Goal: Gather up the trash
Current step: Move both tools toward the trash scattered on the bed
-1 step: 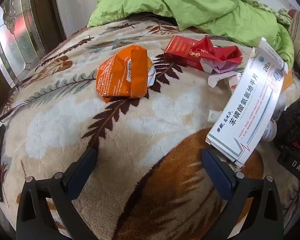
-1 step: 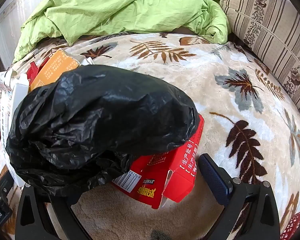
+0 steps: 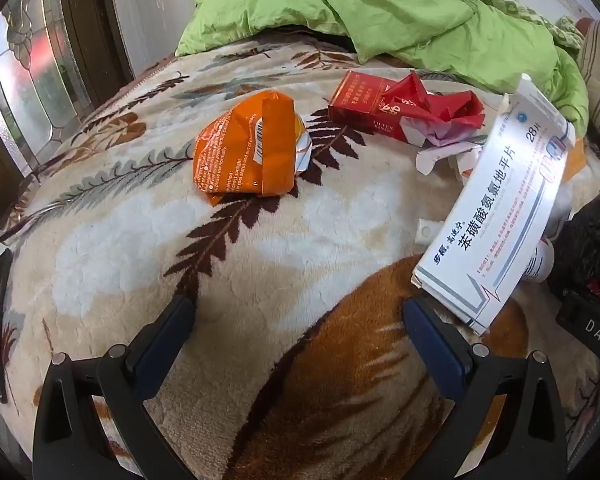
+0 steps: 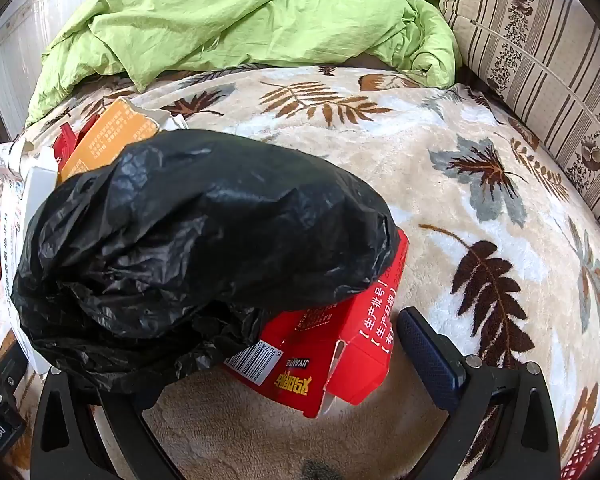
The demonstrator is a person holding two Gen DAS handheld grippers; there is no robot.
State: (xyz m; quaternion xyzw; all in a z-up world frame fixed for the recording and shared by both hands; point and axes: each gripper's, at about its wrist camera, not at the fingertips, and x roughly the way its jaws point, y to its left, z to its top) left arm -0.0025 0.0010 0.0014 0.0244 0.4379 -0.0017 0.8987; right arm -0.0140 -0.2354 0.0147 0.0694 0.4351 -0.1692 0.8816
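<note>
You are working over a bed spread with a plush cream blanket (image 3: 148,248) printed with brown and grey leaves. A rumpled green duvet (image 4: 228,20) is lying heaped along its far side. A striped, flower-patterned cushion (image 4: 540,52) is leaning at the right edge. To your left, daylight is coming through a leaded patterned-glass window (image 3: 32,92) set in a dark frame.

Bed is covered by a plush cream blanket (image 3: 260,280) with brown and grey leaf print. Crumpled green duvet (image 4: 228,24) is heaped at the far end, resting on the blanket. Striped floral cushion (image 4: 540,60) stands along the right edge, beside the duvet. Patterned glass panel (image 3: 32,92) in a dark frame stands left of the bed.
</note>
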